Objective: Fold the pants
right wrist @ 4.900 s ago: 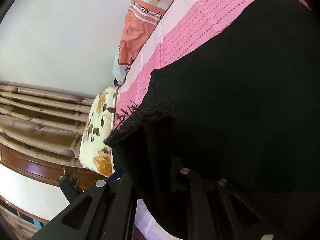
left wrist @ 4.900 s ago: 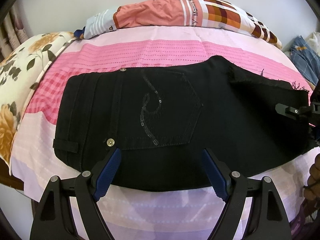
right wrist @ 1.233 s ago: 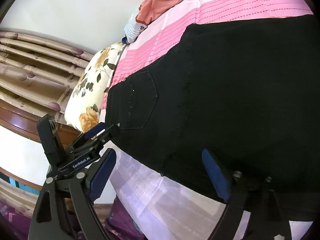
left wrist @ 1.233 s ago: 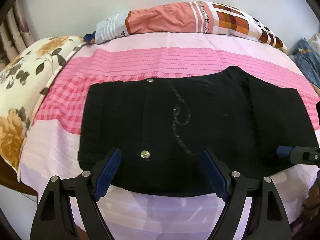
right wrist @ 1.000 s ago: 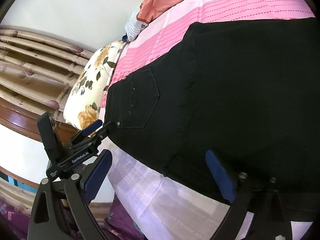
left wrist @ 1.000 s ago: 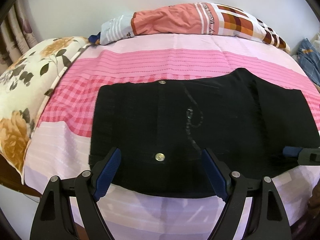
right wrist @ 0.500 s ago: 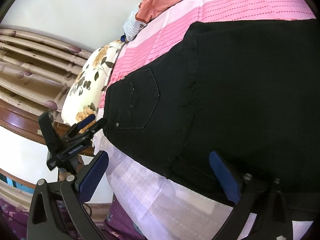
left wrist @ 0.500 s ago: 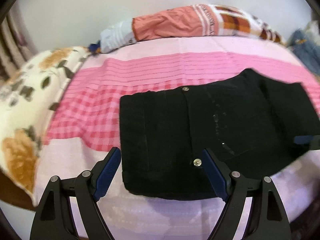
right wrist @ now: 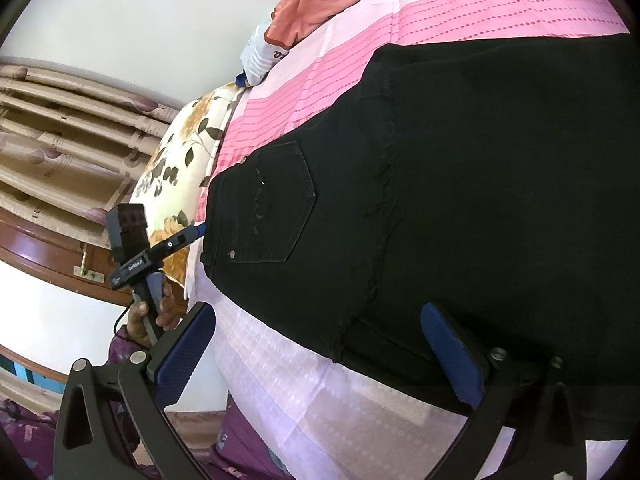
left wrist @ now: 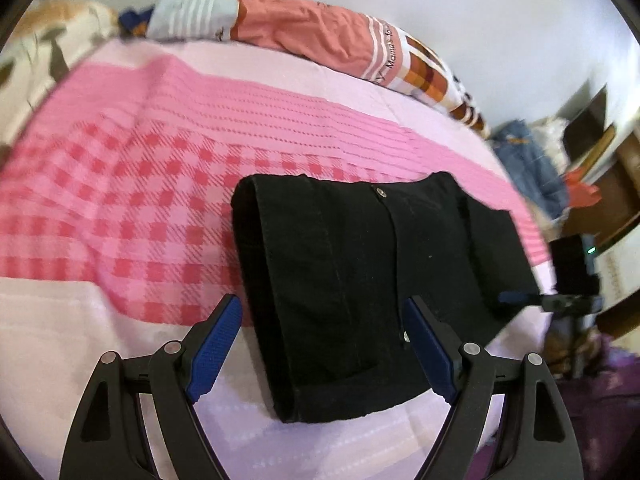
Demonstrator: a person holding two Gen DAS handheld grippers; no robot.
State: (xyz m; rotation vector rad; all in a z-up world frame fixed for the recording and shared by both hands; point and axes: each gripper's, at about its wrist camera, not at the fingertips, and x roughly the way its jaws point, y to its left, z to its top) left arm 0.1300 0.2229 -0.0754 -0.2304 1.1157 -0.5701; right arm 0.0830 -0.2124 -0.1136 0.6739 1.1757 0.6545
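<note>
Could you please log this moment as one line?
pants: folded on bed | left gripper: open, empty | right gripper: open, empty

A pink bedsheet (left wrist: pixel 160 184) in checked and dotted stripes with pale lilac bands covers the bed. Along the far edge by the white wall (right wrist: pixel 132 20) lies a rolled salmon-and-plaid blanket (left wrist: pixel 320 40). A floral pillow (right wrist: pixel 180 160) sits at one end, beside beige patterned curtains (right wrist: pixel 60 140). A heap of blue denim clothes (left wrist: pixel 532 168) lies off the other end
</note>
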